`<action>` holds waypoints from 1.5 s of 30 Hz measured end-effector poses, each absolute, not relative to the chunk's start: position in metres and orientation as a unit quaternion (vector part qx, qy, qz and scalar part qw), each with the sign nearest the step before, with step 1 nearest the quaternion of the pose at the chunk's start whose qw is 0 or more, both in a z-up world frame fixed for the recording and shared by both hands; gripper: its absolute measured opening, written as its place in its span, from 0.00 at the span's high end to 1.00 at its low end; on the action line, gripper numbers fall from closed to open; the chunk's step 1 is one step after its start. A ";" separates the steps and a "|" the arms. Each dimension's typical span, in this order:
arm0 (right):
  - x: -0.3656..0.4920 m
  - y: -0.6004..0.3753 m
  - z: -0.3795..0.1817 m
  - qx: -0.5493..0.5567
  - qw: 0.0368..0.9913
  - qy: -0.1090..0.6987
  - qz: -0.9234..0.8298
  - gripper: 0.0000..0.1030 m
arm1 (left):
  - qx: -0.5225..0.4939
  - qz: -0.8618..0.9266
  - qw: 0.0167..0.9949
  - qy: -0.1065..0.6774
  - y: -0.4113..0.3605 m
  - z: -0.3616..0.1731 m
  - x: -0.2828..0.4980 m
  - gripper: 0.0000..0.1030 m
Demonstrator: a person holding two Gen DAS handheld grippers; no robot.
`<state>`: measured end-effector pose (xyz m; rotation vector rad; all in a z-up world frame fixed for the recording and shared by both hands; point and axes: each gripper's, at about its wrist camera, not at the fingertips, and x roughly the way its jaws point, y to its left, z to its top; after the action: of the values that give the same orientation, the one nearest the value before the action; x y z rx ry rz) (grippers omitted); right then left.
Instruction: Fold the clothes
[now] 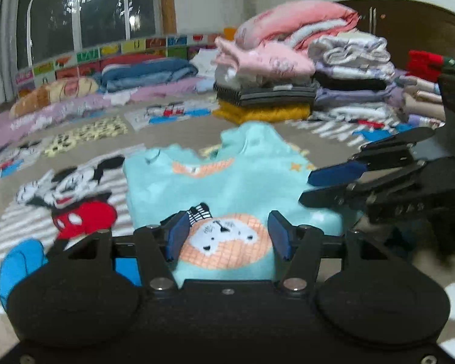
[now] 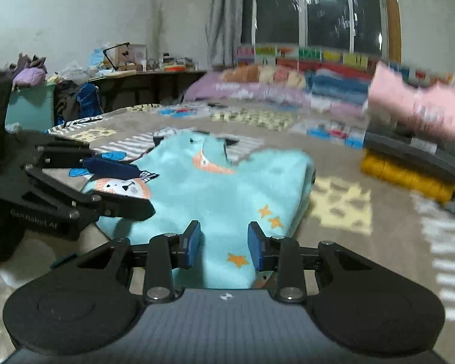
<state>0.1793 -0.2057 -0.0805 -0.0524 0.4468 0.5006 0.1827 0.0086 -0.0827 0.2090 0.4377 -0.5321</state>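
A folded turquoise child's sweater with an orange lion face and stars lies on the bed cover; it also shows in the right wrist view. My left gripper is open and empty, hovering over the sweater's near edge by the lion face. My right gripper is open and empty, over the sweater's starred near end. The right gripper also shows at the sweater's right side in the left wrist view. The left gripper shows at the sweater's left side in the right wrist view.
Stacks of folded clothes stand at the back right of the bed, a yellow garment at the bottom. A Mickey Mouse patterned bed cover lies underneath. Pillows and blankets line the window side. A cluttered desk stands at the left.
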 end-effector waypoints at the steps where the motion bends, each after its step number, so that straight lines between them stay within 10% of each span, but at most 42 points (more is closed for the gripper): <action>1: 0.181 -0.207 -0.083 -0.017 0.943 0.223 0.247 0.67 | 0.098 -0.260 0.935 0.219 0.009 -0.085 0.185 0.41; 16: 0.160 -0.217 -0.073 0.039 0.949 0.213 0.231 0.59 | 0.059 -0.210 0.954 0.204 0.021 -0.069 0.157 0.34; 30: 0.166 -0.259 -0.108 0.322 0.881 0.281 0.202 0.32 | -0.286 -0.175 0.888 0.314 0.081 -0.087 0.169 0.27; 38: 0.199 -0.258 -0.121 0.358 0.858 0.302 0.209 0.33 | -0.312 -0.166 0.878 0.323 0.073 -0.100 0.193 0.34; 45: 0.201 -0.261 -0.125 0.381 0.848 0.300 0.214 0.59 | -0.329 -0.153 0.876 0.318 0.070 -0.098 0.179 0.51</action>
<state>0.2009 -0.2607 -0.1248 0.8023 0.6322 0.4516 0.1788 0.0703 -0.0980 -0.6865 0.6637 -0.3202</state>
